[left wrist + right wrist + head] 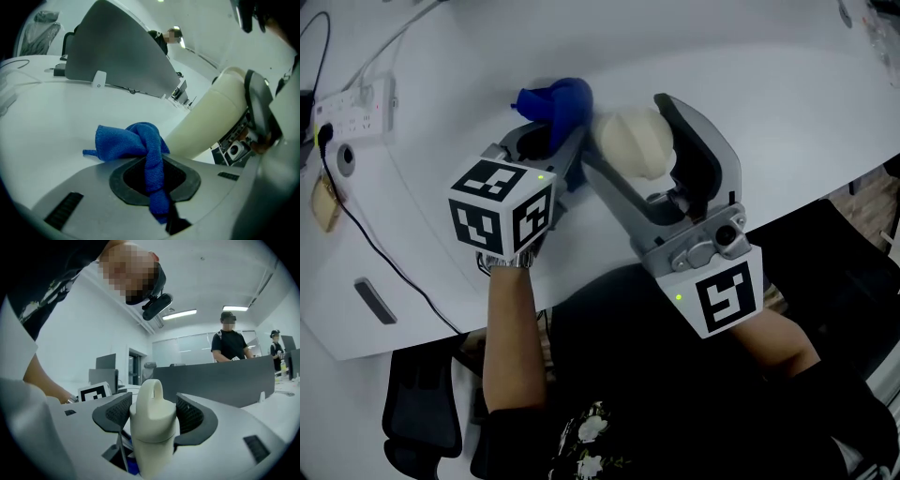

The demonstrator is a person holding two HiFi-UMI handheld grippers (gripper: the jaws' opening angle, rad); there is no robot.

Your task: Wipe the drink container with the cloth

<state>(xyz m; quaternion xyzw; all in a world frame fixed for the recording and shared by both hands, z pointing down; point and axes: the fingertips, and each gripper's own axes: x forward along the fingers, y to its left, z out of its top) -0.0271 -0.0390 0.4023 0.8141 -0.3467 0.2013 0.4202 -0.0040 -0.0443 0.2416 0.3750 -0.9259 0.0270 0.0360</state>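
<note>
Two hand-held grippers work here. The left hand-held gripper (155, 183) is closed on a twisted strip of the one blue cloth (122, 140), bunched just left of the one cream bottle (152, 427). The right hand-held gripper (152, 411) clamps that bottle over the white surface (769, 112). Rubbing could tug the thin strip loose, or twist the smooth bottle in its jaws.

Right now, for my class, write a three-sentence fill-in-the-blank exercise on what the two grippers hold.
1. The left gripper is shut on the ____ cloth.
2. The right gripper is shut on the drink container, not on the ____.
3. Both are above a ____ table.
Missing words: blue; cloth; white.
</note>
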